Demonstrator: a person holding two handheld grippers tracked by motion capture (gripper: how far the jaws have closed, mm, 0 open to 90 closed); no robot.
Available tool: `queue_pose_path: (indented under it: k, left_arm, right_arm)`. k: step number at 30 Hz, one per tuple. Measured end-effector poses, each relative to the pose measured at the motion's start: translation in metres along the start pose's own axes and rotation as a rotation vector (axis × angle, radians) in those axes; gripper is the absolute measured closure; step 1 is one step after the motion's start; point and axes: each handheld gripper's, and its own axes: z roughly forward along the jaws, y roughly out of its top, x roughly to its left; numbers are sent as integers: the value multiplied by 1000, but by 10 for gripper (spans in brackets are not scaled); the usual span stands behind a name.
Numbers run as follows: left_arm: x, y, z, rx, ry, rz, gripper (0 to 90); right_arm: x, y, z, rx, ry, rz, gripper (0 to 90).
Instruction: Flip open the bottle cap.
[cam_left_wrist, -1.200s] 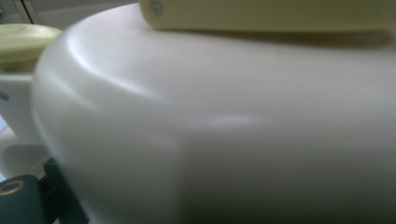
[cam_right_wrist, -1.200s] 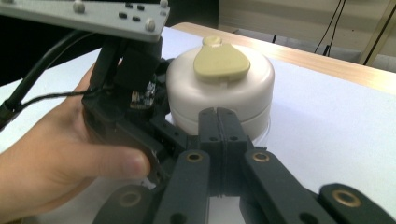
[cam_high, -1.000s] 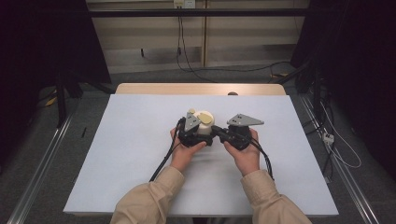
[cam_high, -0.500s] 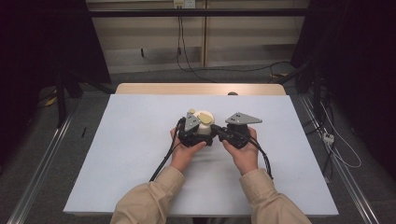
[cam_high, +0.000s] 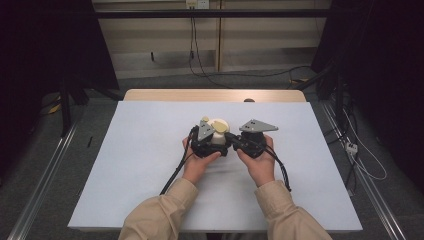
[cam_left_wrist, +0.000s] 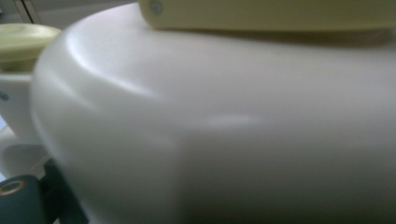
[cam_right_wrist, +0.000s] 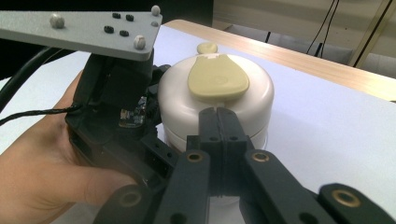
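A round white container (cam_high: 220, 125) with a beige paddle-shaped tab (cam_right_wrist: 217, 79) on top sits at the middle of the table. A small beige knob (cam_right_wrist: 207, 47) sticks out on its far side. My left gripper (cam_high: 215, 142) is pressed against the container's left side and appears shut on it. In the left gripper view the white wall (cam_left_wrist: 210, 130) is very close and blurred, and one black jaw link shows at the bottom left. My right gripper (cam_right_wrist: 218, 116) has its jaws shut together, with the tips touching the container's near rim just below the tab.
A white sheet (cam_high: 150, 165) covers the table, with a bare wooden strip (cam_high: 215, 95) along the far edge and a small dark object (cam_high: 248, 100) on it. Cables trail from both grippers toward the person. Dark floor and rails flank the table.
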Motion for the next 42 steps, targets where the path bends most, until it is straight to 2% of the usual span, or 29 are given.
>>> queue_pose_path:
  k: [12, 13, 15, 42]
  left_arm:
    - [0, 0, 0, 0, 6, -3, 51]
    - [0, 0, 0, 1, -3, 1, 51]
    - [0, 0, 0, 0, 6, -3, 51]
    - [0, 0, 0, 1, 7, -3, 51]
  right_arm:
    - [1, 7, 1, 10, -8, -15, 900]
    - [1, 7, 1, 12, -9, -17, 900]
    - [1, 8, 1, 4, -6, -16, 900]
    - [2, 17, 2, -8, -8, -24, 900]
